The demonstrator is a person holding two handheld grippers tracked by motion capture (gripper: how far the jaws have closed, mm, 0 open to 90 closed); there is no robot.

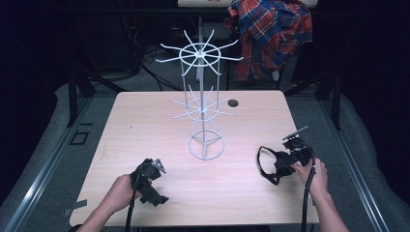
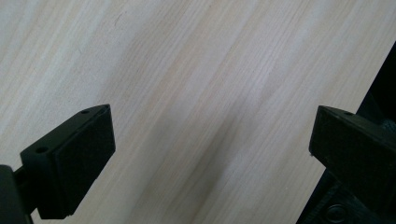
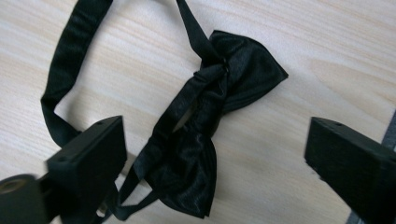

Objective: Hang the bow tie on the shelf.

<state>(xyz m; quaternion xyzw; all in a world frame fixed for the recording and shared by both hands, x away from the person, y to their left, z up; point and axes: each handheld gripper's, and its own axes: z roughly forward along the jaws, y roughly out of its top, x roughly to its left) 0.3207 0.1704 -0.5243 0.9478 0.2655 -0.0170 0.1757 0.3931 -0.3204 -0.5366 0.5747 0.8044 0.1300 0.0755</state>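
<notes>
Bow tie (image 3: 205,126), one in number, black and satiny, with its thin neck strap (image 3: 70,70) curving off in a loop, lies flat on the pale wooden table (image 1: 159,125). Two hand-held grippers are at work, one in each of the person's hands. One white wire rack (image 1: 205,104) stands upright on a ring base, beyond and between the two grippers, with two tiers of spokes fanning out from its stem; every spoke is bare. One small dark round hole (image 1: 233,103) is set in the tabletop behind the rack, and one plaid shirt (image 1: 270,34) hangs beyond the table's far edge. Right gripper (image 3: 215,154) has its jaws spread wide apart, gripping nothing; in the right gripper view the bow tie lies directly between and just ahead of them, its knot near the middle of the gap, one wing close beside the jaw at the left of that view, and the strap looping away past that same jaw. In the high view the bow tie (image 1: 273,164) sits just to the left of the right gripper (image 1: 290,157), with nothing between them. Left gripper (image 2: 210,140) likewise has its jaws wide apart and empty, over bare wood; in the high view the left gripper (image 1: 150,181) is well apart from the bow tie, with open tabletop in front of the rack's base lying between.
</notes>
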